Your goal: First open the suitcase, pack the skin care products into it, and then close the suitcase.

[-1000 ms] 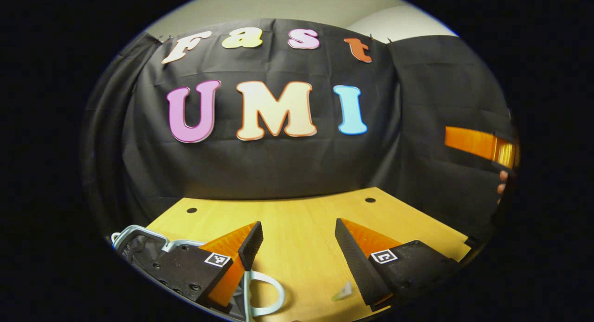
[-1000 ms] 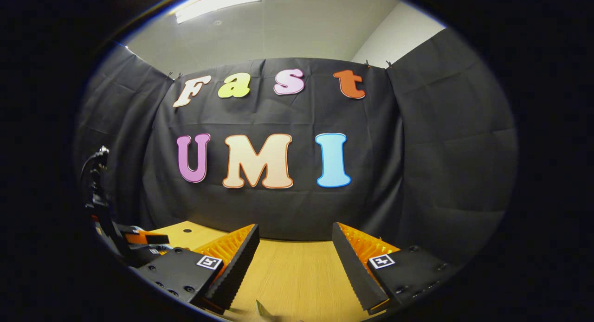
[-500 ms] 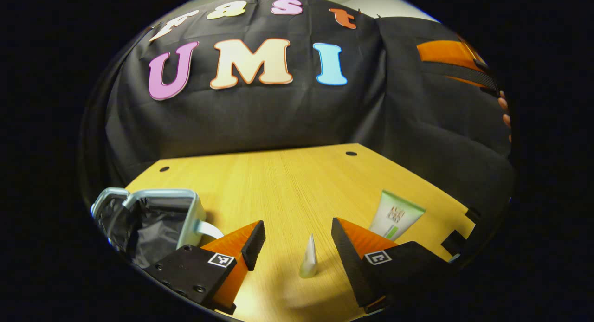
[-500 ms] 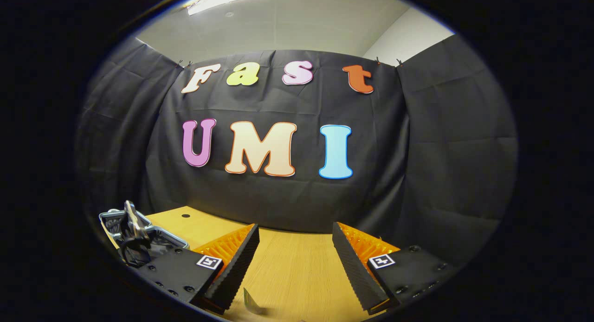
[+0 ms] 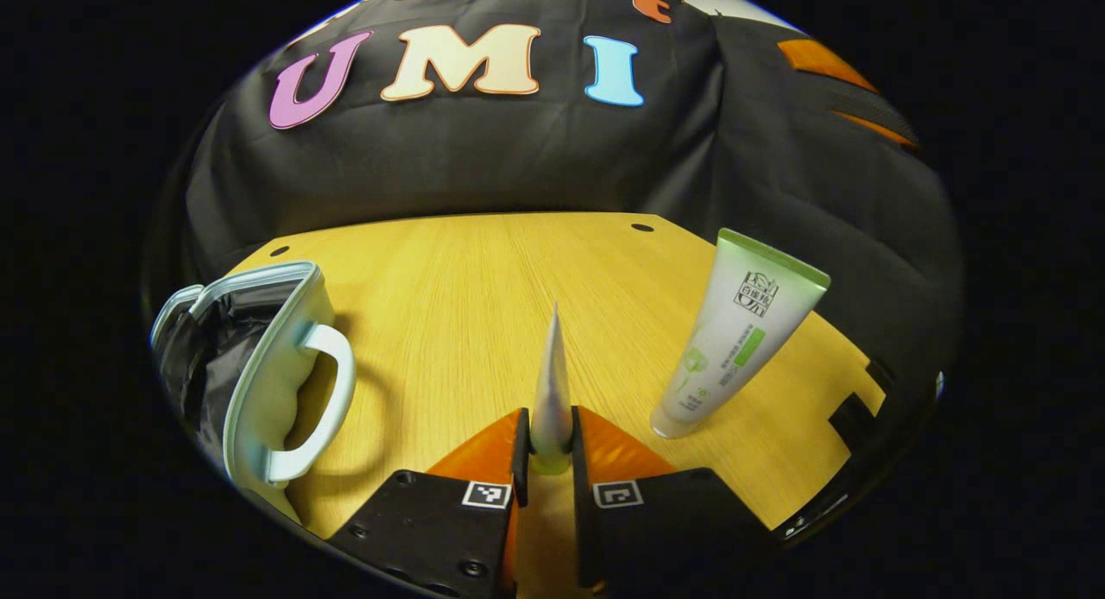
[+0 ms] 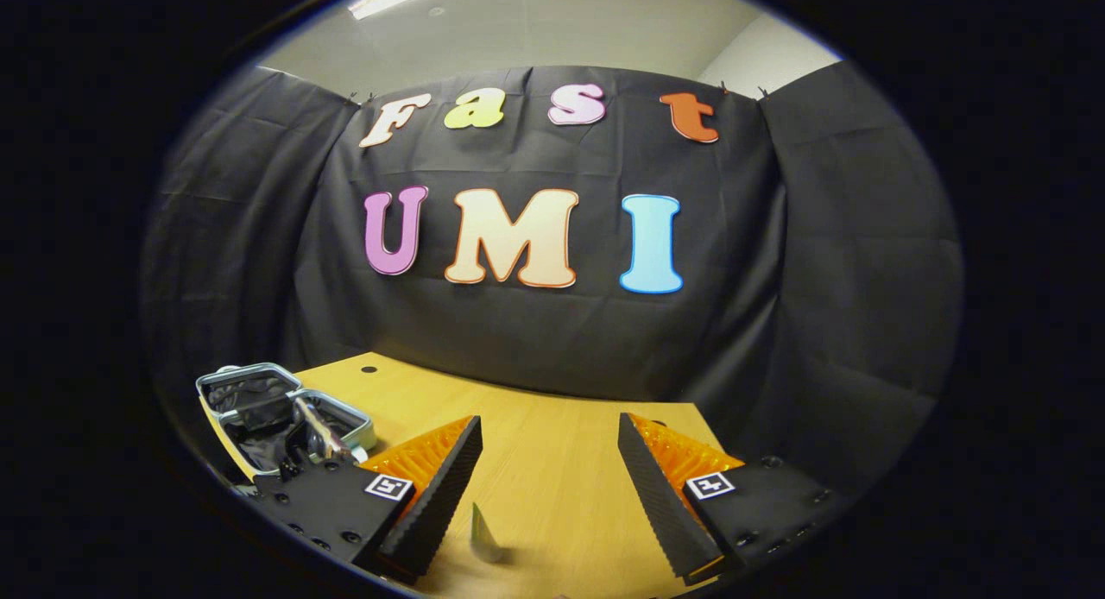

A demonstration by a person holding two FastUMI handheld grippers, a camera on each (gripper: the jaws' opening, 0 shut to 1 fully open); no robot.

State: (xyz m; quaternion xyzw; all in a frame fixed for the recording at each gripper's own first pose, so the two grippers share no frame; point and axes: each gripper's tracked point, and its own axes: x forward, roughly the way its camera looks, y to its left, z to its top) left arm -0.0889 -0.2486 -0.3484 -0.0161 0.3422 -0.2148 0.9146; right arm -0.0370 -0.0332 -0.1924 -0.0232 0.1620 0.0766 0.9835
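In the left gripper view, my left gripper (image 5: 550, 428) is shut on the lower end of a thin pale tube (image 5: 552, 366) that stands upright, edge-on, on the wooden table (image 5: 483, 280). A white and green tube (image 5: 741, 331) stands on its cap to the right, leaning a little. The pale blue suitcase (image 5: 259, 357) lies open at the left, dark lining showing, handle (image 5: 332, 392) toward me. In the right gripper view, my right gripper (image 6: 548, 487) is open above the table, and a thin pale tube end (image 6: 485, 534) shows low between its fingers. The open suitcase (image 6: 259, 400) sits at its far left.
Black cloth walls close in the back and right side of the table. Small dark holes (image 5: 641, 227) mark the table's far corners. Part of the other gripper (image 5: 820, 59) shows at the upper right of the left gripper view. A silvery item (image 6: 315, 426) lies inside the suitcase.
My left gripper tipped down toward the table, came up to the thin pale tube and shut on it. The right gripper stayed open and shifted only slightly.
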